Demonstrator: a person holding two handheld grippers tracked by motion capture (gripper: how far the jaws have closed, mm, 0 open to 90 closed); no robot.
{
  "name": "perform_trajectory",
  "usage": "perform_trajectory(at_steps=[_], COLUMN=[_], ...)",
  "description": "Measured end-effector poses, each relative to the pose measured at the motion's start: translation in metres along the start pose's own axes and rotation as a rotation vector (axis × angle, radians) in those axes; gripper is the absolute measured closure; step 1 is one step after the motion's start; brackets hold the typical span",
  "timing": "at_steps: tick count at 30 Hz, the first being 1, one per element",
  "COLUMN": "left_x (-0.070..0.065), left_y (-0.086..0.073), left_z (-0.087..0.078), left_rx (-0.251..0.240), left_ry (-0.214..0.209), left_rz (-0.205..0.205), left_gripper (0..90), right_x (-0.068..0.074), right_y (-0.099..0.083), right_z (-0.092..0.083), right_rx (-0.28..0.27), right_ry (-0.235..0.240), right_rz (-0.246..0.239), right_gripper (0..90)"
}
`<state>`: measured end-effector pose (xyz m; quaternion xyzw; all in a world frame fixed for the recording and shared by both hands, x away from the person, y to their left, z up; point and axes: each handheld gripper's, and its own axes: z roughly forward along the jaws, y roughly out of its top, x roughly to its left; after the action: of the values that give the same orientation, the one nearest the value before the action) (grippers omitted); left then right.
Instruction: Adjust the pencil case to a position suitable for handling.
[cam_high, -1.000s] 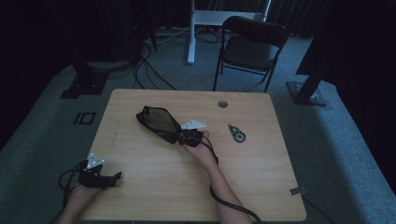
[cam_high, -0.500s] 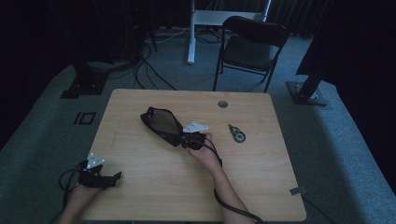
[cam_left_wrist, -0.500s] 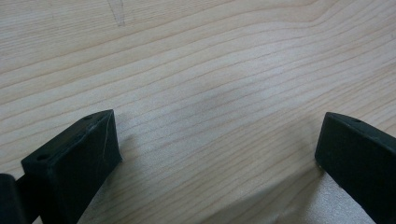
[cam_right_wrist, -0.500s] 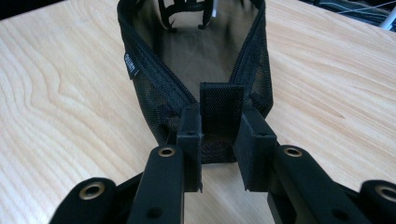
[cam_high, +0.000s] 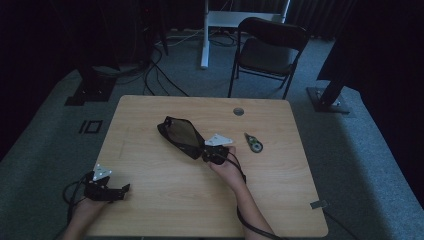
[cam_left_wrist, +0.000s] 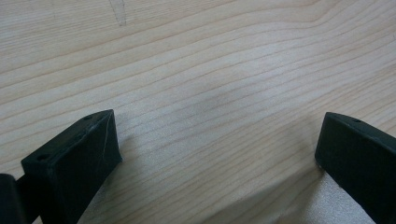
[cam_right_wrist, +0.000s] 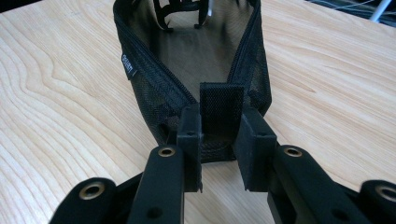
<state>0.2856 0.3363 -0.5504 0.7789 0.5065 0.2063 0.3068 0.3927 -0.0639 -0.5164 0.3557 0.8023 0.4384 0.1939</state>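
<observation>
Gripping a small mesh tab at the near end of a black mesh pouch (cam_right_wrist: 196, 70), the right gripper (cam_right_wrist: 219, 140) has its fingers (cam_right_wrist: 189, 135) closed on either side of that tab. The pouch lies unzipped and gaping on the table (cam_high: 280, 175), near its middle and running away toward the far left. A small label is sewn to the pouch's side by the zip; its white lettering is too small to read. In the high view the right gripper (cam_high: 212, 152) sits just right of the pouch (cam_high: 180, 136), with bare wood around both.

The left gripper (cam_left_wrist: 215, 154) has its fingers (cam_left_wrist: 77, 158) spread wide apart over bare wood, holding nothing. In the high view it (cam_high: 117, 190) rests close to the table's near left edge, well apart from the pouch.

A small round tape dispenser (cam_high: 254, 143) lies to the right of the right gripper, apart from it. A round hole (cam_high: 238, 111) sits near the table's far edge. A folding chair (cam_high: 267, 52) stands beyond that edge.
</observation>
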Motion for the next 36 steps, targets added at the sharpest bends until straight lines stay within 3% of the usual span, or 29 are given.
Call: perform_trajectory(at_steps=[36], left_x=[0.0], left_y=[0.0], left_z=[0.0], left_rx=[-0.001], left_ry=[0.001], left_rz=[0.002], left_gripper=[0.0], right_x=[-0.037], right_y=[-0.062], right_z=[-0.092], right_rx=[-0.002], right_ry=[-0.117], right_rz=[0.064], right_gripper=[72.6])
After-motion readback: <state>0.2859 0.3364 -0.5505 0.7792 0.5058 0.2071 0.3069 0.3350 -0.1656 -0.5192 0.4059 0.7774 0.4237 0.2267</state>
